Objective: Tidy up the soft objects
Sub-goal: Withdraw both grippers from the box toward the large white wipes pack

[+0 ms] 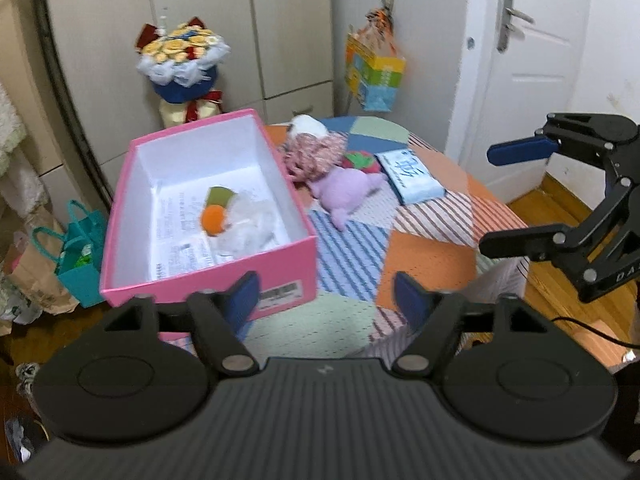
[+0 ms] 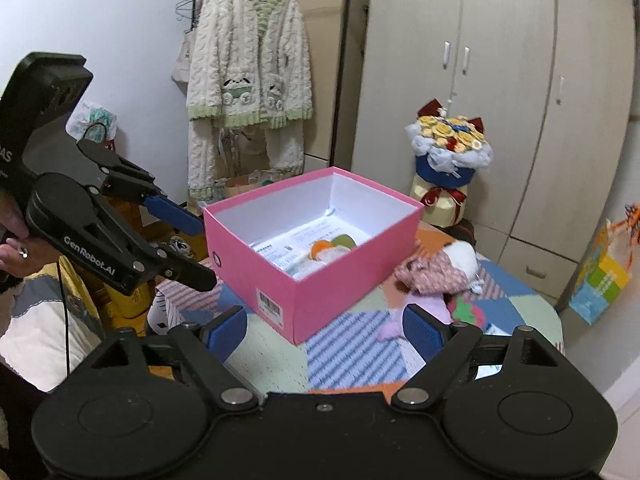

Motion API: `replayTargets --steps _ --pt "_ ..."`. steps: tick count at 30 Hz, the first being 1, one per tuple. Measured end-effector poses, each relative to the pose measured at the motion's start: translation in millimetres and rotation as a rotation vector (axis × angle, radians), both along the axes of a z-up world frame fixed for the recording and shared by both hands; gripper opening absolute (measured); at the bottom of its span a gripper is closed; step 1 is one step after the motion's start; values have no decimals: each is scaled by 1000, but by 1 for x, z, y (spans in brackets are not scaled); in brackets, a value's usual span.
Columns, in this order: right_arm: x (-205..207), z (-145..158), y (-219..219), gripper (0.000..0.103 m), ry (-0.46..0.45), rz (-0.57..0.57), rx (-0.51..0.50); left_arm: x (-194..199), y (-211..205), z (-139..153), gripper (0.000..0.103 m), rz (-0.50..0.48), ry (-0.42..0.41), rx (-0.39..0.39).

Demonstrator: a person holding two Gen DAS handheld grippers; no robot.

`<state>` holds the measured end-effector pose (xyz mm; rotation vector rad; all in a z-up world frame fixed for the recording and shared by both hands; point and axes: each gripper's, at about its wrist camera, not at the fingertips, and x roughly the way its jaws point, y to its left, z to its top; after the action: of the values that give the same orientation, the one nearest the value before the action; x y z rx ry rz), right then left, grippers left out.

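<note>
Two tongs (image 1: 326,300) (image 2: 324,332) — both agape, empty

The pink box (image 1: 280,268) looks like matt cardboard, white inside, with printed paper on its bottom. The table cover (image 1: 424,264) is patchwork cloth. The purple toy (image 1: 344,190) is soft plush. Both grippers are matt black plastic with blue pads (image 1: 412,300).

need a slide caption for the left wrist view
Open left claw faces a pink box holding an orange-green toy; plush toys wait on the patchwork table.
</note>
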<state>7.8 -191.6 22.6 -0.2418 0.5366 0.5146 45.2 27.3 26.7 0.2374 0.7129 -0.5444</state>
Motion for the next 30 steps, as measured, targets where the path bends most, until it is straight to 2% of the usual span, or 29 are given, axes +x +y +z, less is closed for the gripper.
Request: replayTargets --steps 5,11,14,17,22,27,30 --pt "-6 -16 -25 90 -10 -31 17 7 -28 -5 82 -57 17 14" --pt "-4 -33 -59 91 -7 -109 42 21 -69 -17 90 -130 15 2" --pt "4 -45 -72 92 -25 -154 13 28 -85 -24 90 -120 -28 -37" --pt "13 -59 -84 92 -43 -179 -13 40 -100 -31 90 -109 -37 -64" --pt "34 -82 -101 92 -74 -194 -27 67 -118 -47 90 -83 1 -127" --pt "63 -105 -113 92 -91 -211 -23 90 -141 -65 88 -68 14 -138" --pt "84 -118 -122 92 -56 -214 -7 103 -156 -76 86 -72 38 -145"
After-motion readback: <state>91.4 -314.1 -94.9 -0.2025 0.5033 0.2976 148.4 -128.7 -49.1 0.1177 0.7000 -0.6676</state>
